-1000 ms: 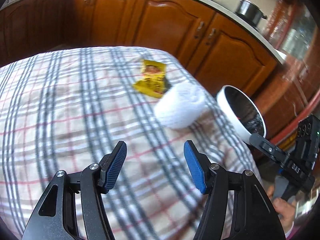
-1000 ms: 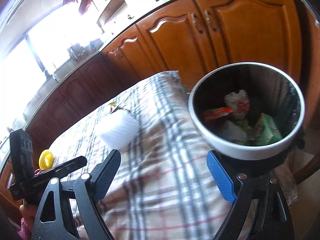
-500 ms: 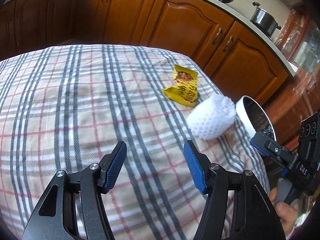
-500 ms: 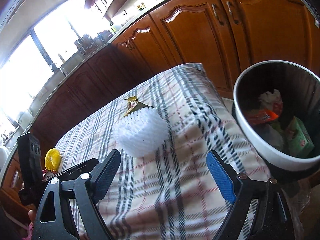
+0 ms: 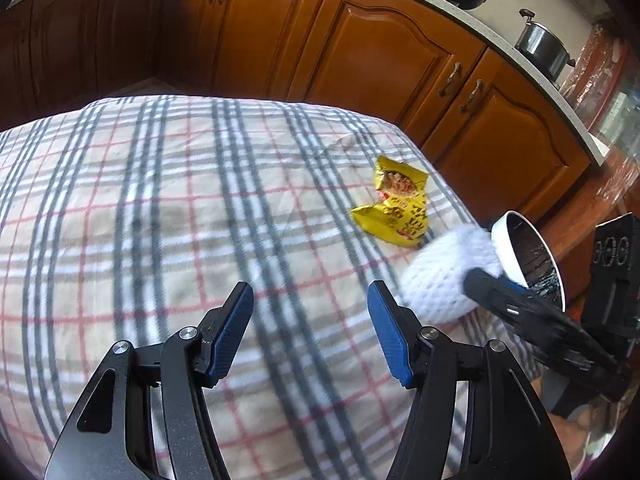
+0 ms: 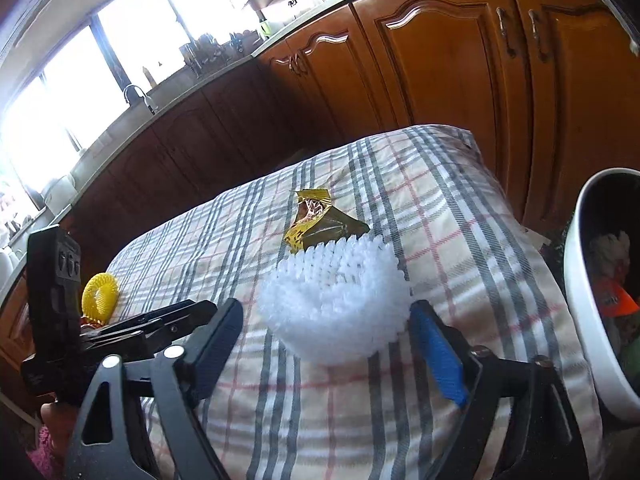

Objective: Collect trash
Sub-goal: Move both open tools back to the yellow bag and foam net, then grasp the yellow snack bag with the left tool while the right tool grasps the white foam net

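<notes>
White foam netting (image 6: 334, 312) lies on the plaid-covered table (image 6: 440, 208), between the wide-open fingers of the right gripper (image 6: 326, 344), not clamped. Just beyond it sits a yellow snack wrapper (image 5: 396, 210). At the right table edge stands a white-rimmed bin (image 6: 588, 320) with trash inside. Over bare cloth, the left gripper (image 5: 310, 334) is open and empty.

White foam net (image 6: 334, 312), yellow wrapper (image 5: 394, 206)

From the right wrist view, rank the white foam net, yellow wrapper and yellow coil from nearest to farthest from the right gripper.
1. white foam net, between the open right gripper fingers.
2. yellow wrapper, just behind the net.
3. yellow coil, far left, beyond the left gripper.
</notes>
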The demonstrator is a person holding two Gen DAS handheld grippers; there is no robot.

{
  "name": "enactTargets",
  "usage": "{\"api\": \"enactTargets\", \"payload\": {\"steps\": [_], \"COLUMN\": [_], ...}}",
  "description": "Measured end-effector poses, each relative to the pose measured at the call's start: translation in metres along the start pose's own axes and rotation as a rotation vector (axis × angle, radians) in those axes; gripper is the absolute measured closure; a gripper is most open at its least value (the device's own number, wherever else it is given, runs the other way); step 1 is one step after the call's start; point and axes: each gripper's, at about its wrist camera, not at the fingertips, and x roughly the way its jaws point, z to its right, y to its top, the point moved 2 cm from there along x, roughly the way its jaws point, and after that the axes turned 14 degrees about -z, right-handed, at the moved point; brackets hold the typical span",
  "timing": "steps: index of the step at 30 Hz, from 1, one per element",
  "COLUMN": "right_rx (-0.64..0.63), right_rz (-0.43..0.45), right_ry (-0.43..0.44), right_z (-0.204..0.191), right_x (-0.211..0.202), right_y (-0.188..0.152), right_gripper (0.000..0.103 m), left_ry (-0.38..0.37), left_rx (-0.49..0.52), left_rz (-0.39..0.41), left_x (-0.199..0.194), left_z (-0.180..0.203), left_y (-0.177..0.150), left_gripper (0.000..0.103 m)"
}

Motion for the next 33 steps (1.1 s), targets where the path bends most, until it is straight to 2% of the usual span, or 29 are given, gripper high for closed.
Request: {"api": "enactTargets", "payload": {"steps": [1,2,3,5,9,16,17,19,20,21,27,33], "right_rx": [0.002,0.011,0.034,0.055,0.101,0.164,0.168,0.177,0.177,0.178,0.187,0.187], "right_rz": [-0.005,-0.008,-0.004,0.007,0.034,0.069,0.071,0.075,0.077,0.080,0.105,0.126], "right_ry": [-0.005,-0.007,-0.002,-0.004,-0.007,-0.013,-0.012,-0.009,-0.009,-0.008,-0.010,-0.013], "right_z": [0.001,0.005,0.010,0.017,0.035,0.060,0.060,0.063,0.064,0.064,0.064,0.065], "right_x": [0.001,0.002,0.000,-0.005,-0.023,-0.048,-0.049,-0.053,-0.054,-0.055,-0.066,-0.079], "right_y": [0.000,0.001,0.000,-0.002,-0.012,-0.027,-0.028,-0.031,-0.032,-0.033,-0.038,-0.043], "right_gripper": [0.049,0.066,0.075,0.082,0.083,0.083,0.083,0.083,0.083,0.083,0.083,0.083], "left_ry": [-0.002,-0.005,-0.005,-0.010,0.002,0.106,0.123,0.147,0.149,0.153,0.115,0.047], "left_rx": [0.005,0.013,0.019,0.035,0.079,0.114,0.121,0.135,0.136,0.136,0.144,0.177], "left_rz": [-0.001,-0.001,-0.001,-0.001,0.011,0.043,0.043,0.033,0.025,0.020,0.053,0.044], "left_x": [0.002,0.004,0.006,0.010,0.020,0.042,0.045,0.052,0.054,0.055,0.037,0.020], "left_z": [0.003,0.007,0.012,0.022,0.045,0.072,0.073,0.076,0.076,0.076,0.074,0.090], "left_y": [0.003,0.006,0.009,0.015,0.029,0.053,0.054,0.055,0.054,0.054,0.042,0.018], "left_gripper": [0.043,0.043,0.043,0.043,0.036,0.037,0.039,0.055,0.073,0.082,0.085,0.085]}}
